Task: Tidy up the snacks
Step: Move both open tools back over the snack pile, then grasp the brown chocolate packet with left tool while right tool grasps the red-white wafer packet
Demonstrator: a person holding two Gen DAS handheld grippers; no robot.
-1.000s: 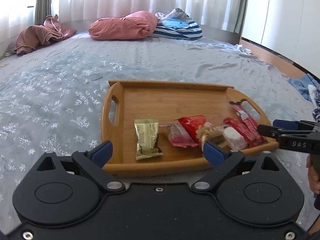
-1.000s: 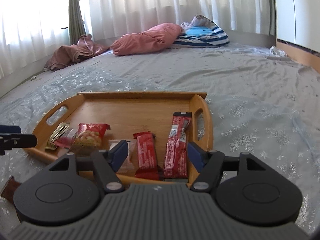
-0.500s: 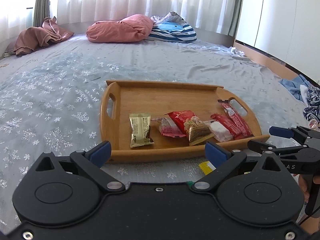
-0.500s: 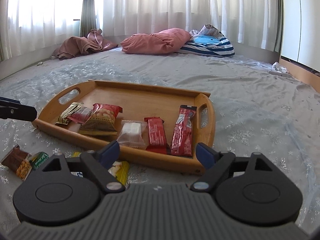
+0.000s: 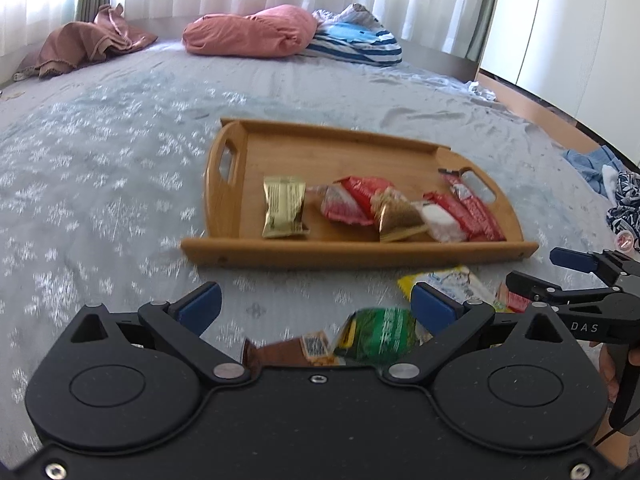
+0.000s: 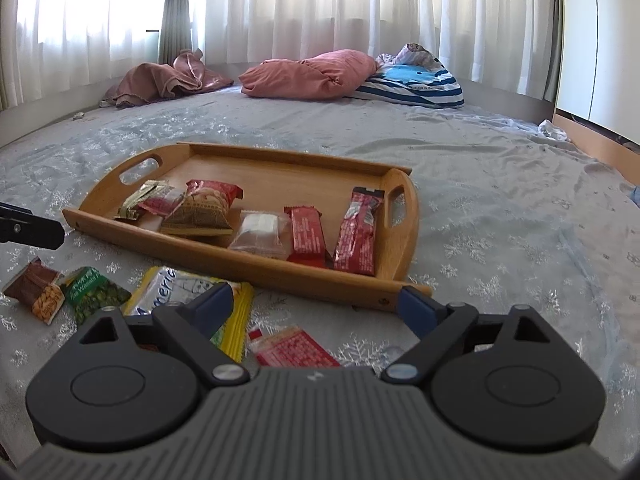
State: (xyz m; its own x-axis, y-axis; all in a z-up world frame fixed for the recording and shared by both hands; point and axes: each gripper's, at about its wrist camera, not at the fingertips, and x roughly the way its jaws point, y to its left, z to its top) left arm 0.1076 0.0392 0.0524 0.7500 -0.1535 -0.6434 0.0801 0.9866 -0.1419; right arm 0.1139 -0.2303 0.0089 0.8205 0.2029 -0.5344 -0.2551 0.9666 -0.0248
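Observation:
A wooden tray (image 5: 352, 254) (image 6: 256, 268) lies on the bed with several snack packs in a row, among them a gold pack (image 5: 283, 212) and two red bars (image 6: 306, 236). In front of the tray lie loose snacks: a green pack (image 5: 378, 334) (image 6: 96, 294), a brown pack (image 6: 34, 290), a yellow-white pack (image 5: 444, 280) (image 6: 180, 288) and a red-white pack (image 6: 296, 350). My left gripper (image 5: 316, 306) is open and empty above the green pack. My right gripper (image 6: 316, 308) is open and empty above the red-white pack.
The grey snowflake bedsheet (image 5: 100, 200) spreads all around. A pink pillow (image 5: 252, 34), a striped cushion (image 5: 360, 46) and a brown cloth (image 5: 80, 46) lie at the far end. Clothes (image 5: 616, 184) lie at the right edge.
Both grippers have pulled back from the tray toward me. The loose snacks in front of the tray have come into view under them. Both stay open.

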